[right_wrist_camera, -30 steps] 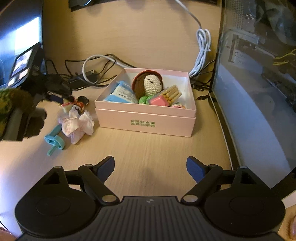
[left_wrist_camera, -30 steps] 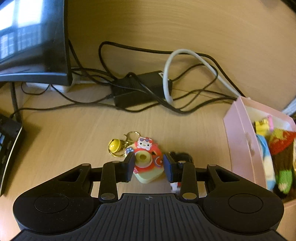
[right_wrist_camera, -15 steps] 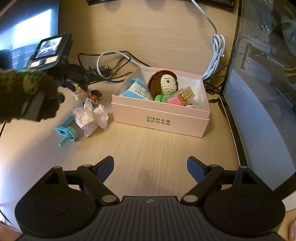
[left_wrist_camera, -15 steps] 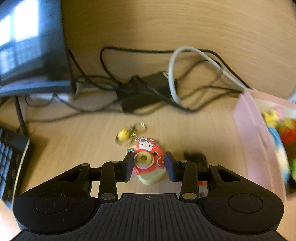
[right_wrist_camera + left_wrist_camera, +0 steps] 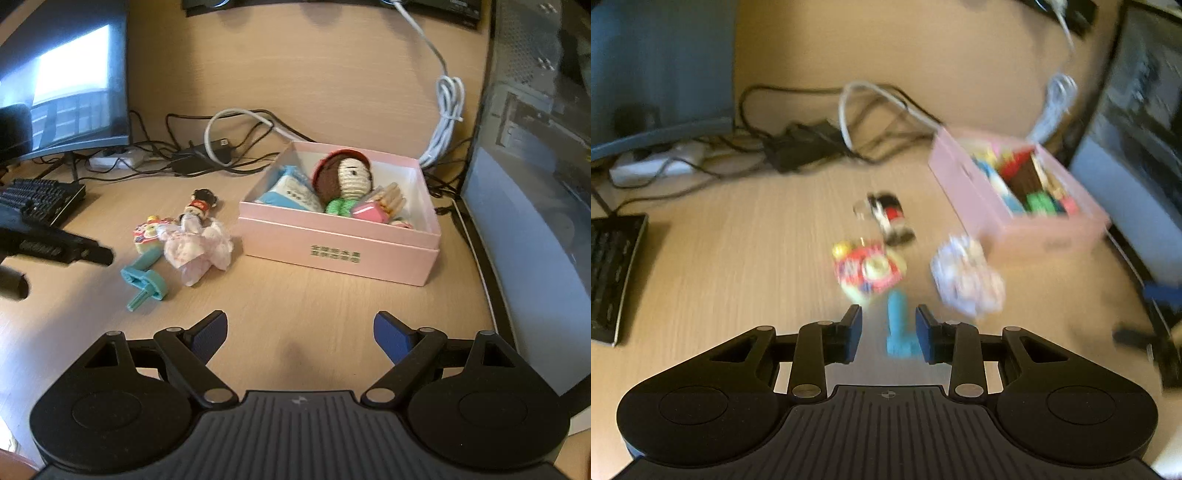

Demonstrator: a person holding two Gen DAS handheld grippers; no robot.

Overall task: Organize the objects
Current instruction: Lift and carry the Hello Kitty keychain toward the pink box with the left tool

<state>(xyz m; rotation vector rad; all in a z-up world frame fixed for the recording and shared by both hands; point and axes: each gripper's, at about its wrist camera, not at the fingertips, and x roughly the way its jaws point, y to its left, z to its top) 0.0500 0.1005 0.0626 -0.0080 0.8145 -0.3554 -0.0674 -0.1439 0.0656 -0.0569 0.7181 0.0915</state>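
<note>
Both tools are parted and empty: left tool [image 5: 888, 334] apparently above the blurred teal toy [image 5: 897, 328], right tool [image 5: 300, 332] wide.

Pink box [image 5: 334, 251] open, toys inside — keychain [image 5: 147, 232], doll [image 5: 197, 236], teal tool [image 5: 144, 277] on desk beside.

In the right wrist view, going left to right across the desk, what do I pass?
Keyboard → teal toy → doll → pink box → computer case.
</note>
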